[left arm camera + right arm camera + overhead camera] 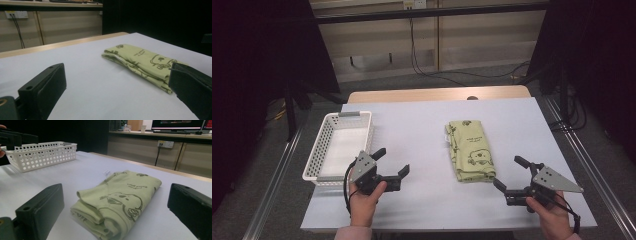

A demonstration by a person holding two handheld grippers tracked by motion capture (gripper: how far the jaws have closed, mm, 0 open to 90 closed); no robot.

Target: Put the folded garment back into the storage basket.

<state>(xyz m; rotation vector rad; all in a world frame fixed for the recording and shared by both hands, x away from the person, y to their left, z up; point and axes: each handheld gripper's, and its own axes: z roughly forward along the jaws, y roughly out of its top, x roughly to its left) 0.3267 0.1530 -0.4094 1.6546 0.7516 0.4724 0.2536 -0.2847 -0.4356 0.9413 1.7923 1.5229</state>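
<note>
One folded green cloth [470,150] lies right of the tabletop's [422,120] middle, near its front edge; my right hand-held gripper [508,173] and left hand-held gripper [392,161] flank it, jaws spread and empty, probably to lift it toward the white basket [339,145] at the left edge

- High view is looking down on the whole table [422,125].
- Both gripper views are sitting low, sharing the folded green cloth [142,62] [117,200].
</note>
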